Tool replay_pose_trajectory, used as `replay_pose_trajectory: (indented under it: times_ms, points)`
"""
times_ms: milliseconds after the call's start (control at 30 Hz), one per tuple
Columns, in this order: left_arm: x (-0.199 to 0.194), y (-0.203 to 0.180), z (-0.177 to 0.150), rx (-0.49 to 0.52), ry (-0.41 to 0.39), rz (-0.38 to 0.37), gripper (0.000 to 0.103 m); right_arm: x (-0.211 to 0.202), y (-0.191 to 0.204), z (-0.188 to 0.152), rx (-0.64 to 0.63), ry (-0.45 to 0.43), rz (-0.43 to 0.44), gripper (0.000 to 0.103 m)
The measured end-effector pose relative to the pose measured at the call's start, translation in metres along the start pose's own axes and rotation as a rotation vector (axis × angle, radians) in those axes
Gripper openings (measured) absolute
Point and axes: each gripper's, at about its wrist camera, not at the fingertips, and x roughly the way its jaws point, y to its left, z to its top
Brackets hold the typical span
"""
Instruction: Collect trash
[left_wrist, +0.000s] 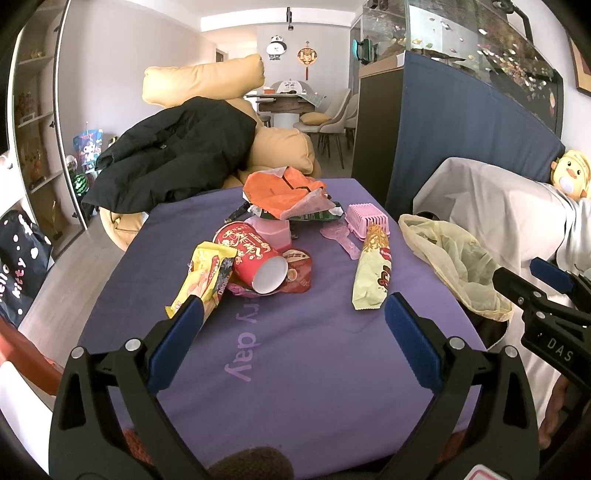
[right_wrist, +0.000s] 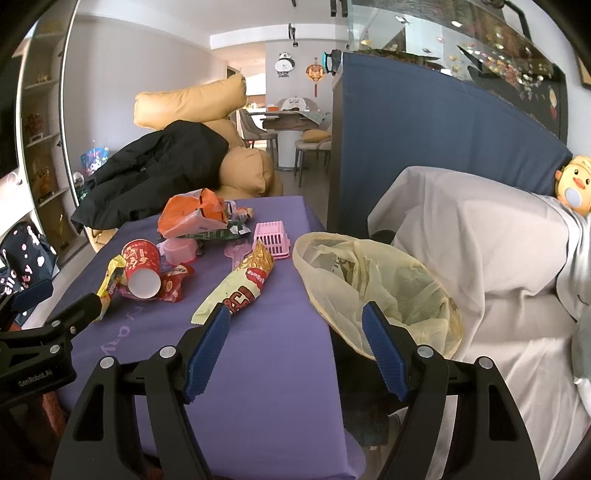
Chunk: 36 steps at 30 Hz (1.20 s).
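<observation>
Ahead of the fingers, past the purple-covered table (left_wrist: 295, 350), a tan sofa (left_wrist: 207, 81) carries a black jacket (left_wrist: 173, 147). To the fingers' left stands a glass-fronted cabinet (left_wrist: 37, 122) over a pale wood floor (left_wrist: 66, 280). To their right a dark blue panel (left_wrist: 461, 129) runs under an aquarium (left_wrist: 480, 33), with white cloth (right_wrist: 480, 240) draped in front. Far ahead, dining chairs (left_wrist: 336, 110) surround a table below a panda clock (left_wrist: 276, 46) on a bright white wall.

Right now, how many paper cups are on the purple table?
1: the red paper cup lies tipped among wrappers on the purple table, left of centre. Others may hide under the orange bag.
</observation>
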Motion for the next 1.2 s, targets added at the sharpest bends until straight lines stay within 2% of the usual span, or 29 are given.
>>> replay_pose_trajectory:
  times_ms: [1200]
  points:
    - [0.0001, -0.0002, -0.0005, -0.005, -0.001, -0.002, 0.094, 0.0015, -0.0021, -0.0009, 0.001, 0.003, -0.001, 0.070]
